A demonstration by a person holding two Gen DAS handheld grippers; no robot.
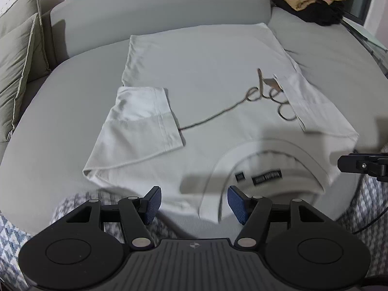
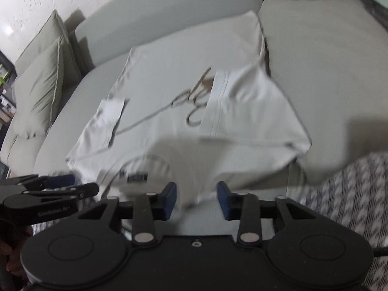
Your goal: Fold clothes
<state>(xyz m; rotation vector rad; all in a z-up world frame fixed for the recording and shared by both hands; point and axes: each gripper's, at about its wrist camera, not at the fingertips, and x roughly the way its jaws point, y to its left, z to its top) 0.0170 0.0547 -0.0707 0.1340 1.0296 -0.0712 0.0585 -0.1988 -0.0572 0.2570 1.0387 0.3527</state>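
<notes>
Left wrist view: white T-shirt (image 1: 206, 84) lies flat on the grey sofa (image 1: 72, 97), sleeves tucked in for folding. Left gripper (image 1: 194, 202) and right gripper (image 2: 197, 200) hover spread wide, empty, at the collar.

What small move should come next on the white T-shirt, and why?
Probably lower both open grippers, left gripper and right gripper, to pinch the collar edge of the white T-shirt with brown script. Both sleeves are already folded inward, and neither gripper holds fabric.
</notes>
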